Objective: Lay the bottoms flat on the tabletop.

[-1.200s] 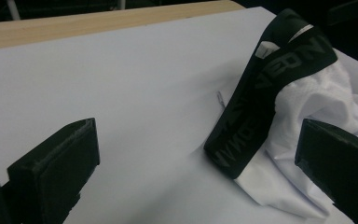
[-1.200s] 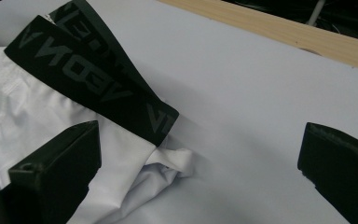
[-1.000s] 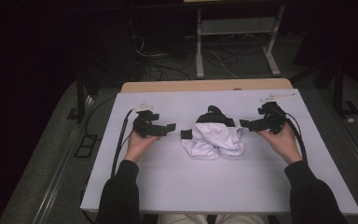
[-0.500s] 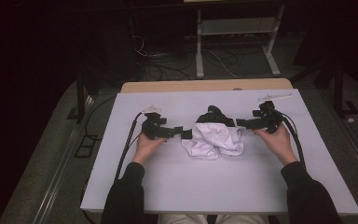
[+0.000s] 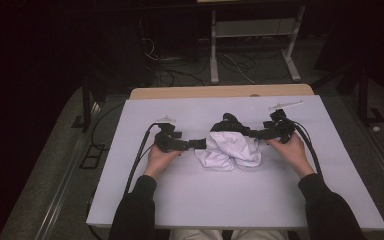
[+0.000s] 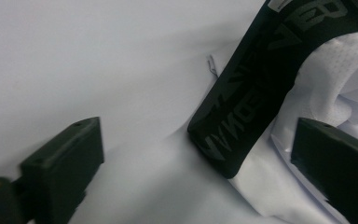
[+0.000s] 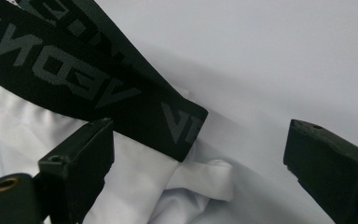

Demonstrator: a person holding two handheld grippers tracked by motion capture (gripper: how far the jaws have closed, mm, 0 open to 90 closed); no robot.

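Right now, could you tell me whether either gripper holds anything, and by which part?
Nothing is held: both the left gripper and right gripper stand open around the waistband ends.

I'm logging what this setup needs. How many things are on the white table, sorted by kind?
Garments: 1, crumpled white shorts with a black lettered waistband
Grippers: 2, the left gripper and the right gripper, one at each side of the shorts, jaws open with a waistband end between them
Total: 3 things on the table
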